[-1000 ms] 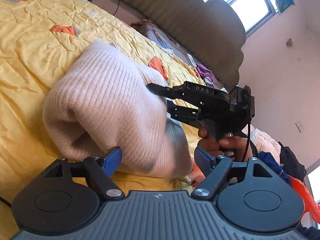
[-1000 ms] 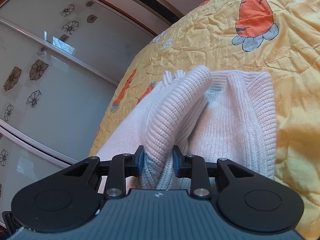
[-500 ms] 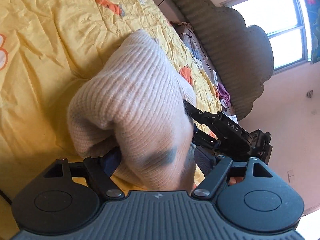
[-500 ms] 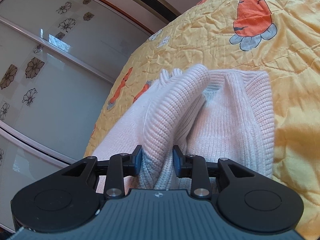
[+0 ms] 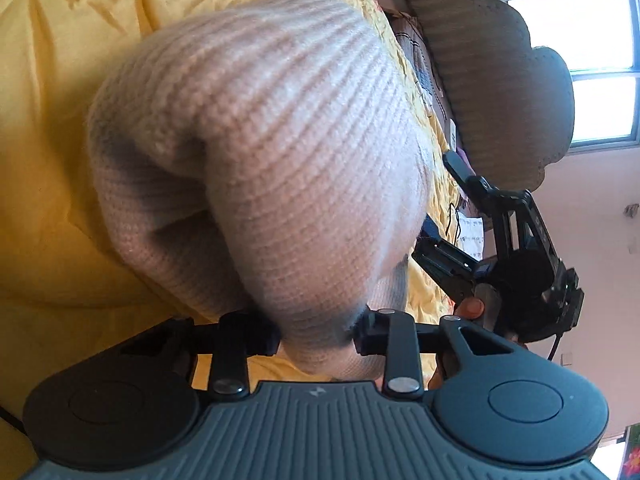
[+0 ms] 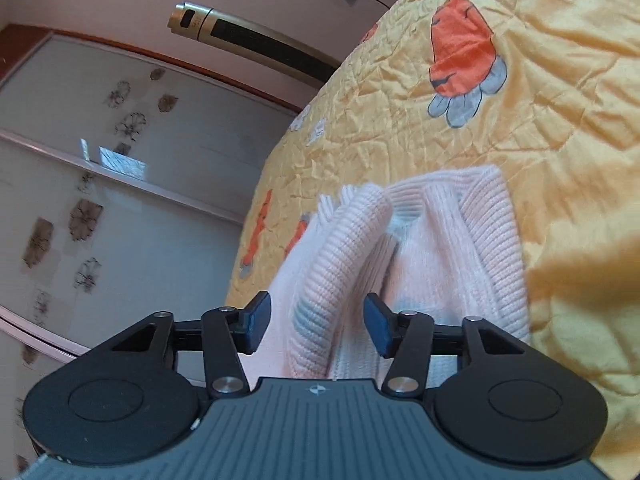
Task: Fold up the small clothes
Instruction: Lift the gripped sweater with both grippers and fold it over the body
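A pale pink ribbed knit sweater (image 5: 264, 152) lies bunched on the yellow bedspread (image 5: 52, 240). My left gripper (image 5: 316, 338) is shut on a thick fold of it, and the knit bulges over the jaws and fills the left wrist view. In the right wrist view the sweater (image 6: 432, 248) lies folded on the bedspread (image 6: 560, 100). My right gripper (image 6: 316, 322) is open, with a raised fold of the knit loose between its pads. The right gripper also shows in the left wrist view (image 5: 448, 216), beside the sweater.
A brown scalloped headboard (image 5: 492, 80) and a window (image 5: 592, 68) stand behind the bed. A mirrored wardrobe with flower prints (image 6: 100, 200) and a gold and black tower appliance (image 6: 248, 40) are beside the bed. Orange carrot prints (image 6: 460, 60) mark the bedspread.
My left gripper has closed on the sweater fold and swung over it. My right gripper has opened and let go of the fold, and has pulled back a little.
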The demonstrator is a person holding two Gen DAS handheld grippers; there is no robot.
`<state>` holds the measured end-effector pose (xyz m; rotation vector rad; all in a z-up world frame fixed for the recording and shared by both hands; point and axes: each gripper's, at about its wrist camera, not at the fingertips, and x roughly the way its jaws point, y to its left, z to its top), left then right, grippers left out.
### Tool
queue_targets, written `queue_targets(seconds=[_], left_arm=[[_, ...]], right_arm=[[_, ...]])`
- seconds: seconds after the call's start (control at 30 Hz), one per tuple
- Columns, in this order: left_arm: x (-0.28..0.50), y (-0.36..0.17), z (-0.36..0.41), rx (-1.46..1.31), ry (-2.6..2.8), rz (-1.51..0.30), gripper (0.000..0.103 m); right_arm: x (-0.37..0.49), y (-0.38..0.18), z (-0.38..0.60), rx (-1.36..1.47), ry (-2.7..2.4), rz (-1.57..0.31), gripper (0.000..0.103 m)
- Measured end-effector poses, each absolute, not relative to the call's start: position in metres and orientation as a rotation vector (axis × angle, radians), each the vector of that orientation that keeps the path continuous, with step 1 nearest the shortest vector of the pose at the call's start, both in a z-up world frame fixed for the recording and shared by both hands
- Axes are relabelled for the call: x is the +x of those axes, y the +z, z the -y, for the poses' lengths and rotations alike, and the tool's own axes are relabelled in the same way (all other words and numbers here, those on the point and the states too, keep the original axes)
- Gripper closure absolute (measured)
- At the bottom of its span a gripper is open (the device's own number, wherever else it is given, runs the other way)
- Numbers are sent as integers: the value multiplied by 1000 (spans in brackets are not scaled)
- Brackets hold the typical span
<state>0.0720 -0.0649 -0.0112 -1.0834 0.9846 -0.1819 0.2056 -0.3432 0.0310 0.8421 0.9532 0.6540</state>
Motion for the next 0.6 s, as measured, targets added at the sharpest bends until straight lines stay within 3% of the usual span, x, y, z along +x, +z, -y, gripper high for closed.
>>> queue_targets(seconds=[0.27,0.4,0.6], left_arm=[[63,-7,51,-1158,-191,-973,69],[63,-7,53,-1203,-156,-978,72],[87,22,111,-1244,-280,-945,75]], right_arm=[[234,21,295,696,668,-1104,39],[230,16,270,570,730,-1082,67],[228,64,270,438,775,-973,73]])
